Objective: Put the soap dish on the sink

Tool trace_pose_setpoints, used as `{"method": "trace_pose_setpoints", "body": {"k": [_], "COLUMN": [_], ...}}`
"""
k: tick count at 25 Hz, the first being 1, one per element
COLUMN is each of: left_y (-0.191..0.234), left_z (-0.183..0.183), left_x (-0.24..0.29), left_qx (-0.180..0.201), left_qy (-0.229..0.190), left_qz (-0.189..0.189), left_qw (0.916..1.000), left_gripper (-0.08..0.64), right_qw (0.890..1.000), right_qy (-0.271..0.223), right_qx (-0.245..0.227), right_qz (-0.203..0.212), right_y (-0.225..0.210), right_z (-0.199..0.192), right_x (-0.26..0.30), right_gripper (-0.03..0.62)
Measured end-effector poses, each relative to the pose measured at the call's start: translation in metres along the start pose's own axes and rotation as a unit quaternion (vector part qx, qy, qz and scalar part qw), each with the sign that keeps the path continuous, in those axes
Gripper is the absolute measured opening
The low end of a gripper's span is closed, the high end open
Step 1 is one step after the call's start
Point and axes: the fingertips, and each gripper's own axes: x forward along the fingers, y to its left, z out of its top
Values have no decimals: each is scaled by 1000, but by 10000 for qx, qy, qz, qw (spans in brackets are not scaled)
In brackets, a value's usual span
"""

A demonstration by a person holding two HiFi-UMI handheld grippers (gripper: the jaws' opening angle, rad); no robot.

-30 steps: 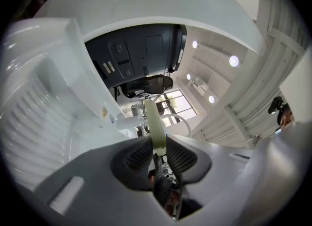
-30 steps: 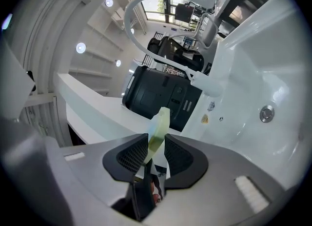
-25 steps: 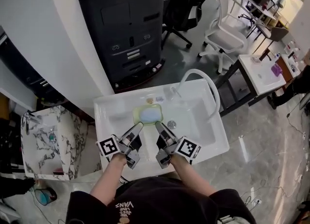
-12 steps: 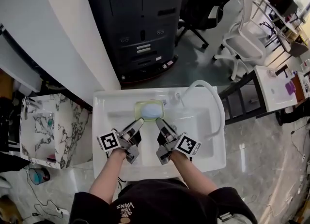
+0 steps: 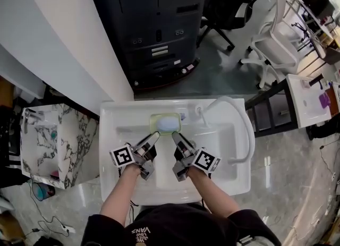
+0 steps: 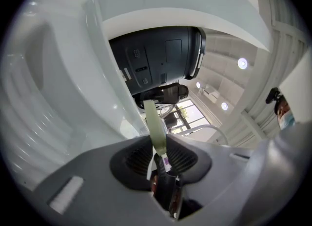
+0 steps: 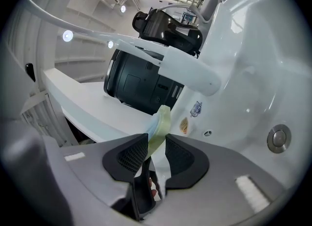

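Lower than before, the pale green plastic soap dish [image 5: 165, 123] is being held at the back of the white sink [image 5: 114, 133], pinched by the left gripper [image 5: 154, 136] and right gripper [image 5: 176, 136]. Next it likely needs setting flat and letting go.

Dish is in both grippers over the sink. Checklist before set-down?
1. Left gripper shut on dish rim: ok.
2. Right gripper shut on the dish's other side: ok.
3. Soap sitting in the dish: ok.
4. Dish apart from the faucet, which stands to its right: ok.
5. Spot on the sink under the dish free: cannot tell, the dish hides it.
6. Dish already touching the sink: cannot tell.
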Motion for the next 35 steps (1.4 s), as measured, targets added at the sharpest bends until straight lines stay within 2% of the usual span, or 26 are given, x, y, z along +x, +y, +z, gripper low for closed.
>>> {"method": "trace_pose_setpoints", "body": {"k": [4, 19, 26, 35], "left_y": [23, 53, 64, 74], "left_z": [0, -7, -8, 2], "left_x": [2, 11, 12, 13], "left_qx": [110, -243, -575, -582], "left_qy": [42, -35, -100, -253], "left_qz": [134, 381, 452, 695], "left_qw": [9998, 9990, 9973, 9956], "left_gripper": [132, 133, 132, 132], "right_qw": [9999, 9987, 9982, 9977], "right_qy": [92, 255, 301, 317], "right_qx": [11, 142, 109, 138], "right_qz": [-140, -417, -500, -590], "right_y": [-18, -52, -58, -62], "right_z": [-1, -5, -5, -7], "right_x": [6, 13, 17, 27], "right_gripper": [92, 92, 92, 92]}}
